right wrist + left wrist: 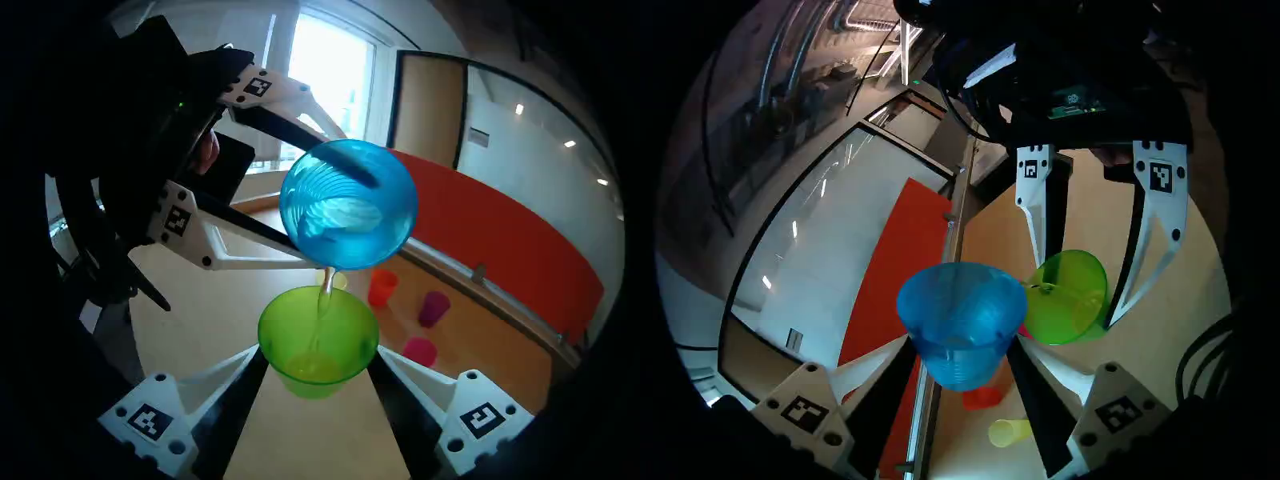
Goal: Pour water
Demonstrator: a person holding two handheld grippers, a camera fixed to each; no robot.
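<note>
Closest to the lens in the right gripper view, the right gripper [320, 356] sits at 6 o'clock. Its two white fingers are closed partway, one pressing each side of the green cup [318, 340], which stands upright between them. Directly above, at 12 o'clock from the green cup, the blue cup [349, 204] is tipped with its mouth toward the camera. Its lower rim hangs over the green cup's mouth without touching it. A thin stream of water [324, 294] falls from that rim into the green cup. The left gripper [340, 218] reaches in from 10 o'clock and clamps the blue cup across its sides, one dark finger showing through the translucent wall. In the left gripper view the same grip sits at 6 o'clock, a finger against each side of the blue cup.

Farther out on the wooden table [320, 448], an orange cup [382, 286] stands at 3 o'clock from the stream, with a purple cup [434, 308] beyond it. A pink cup [420, 350] lies at 4 o'clock, and a yellow cup [342, 280] peeks out just behind the stream. A red wall panel [512, 240] runs past the table's far edge.
</note>
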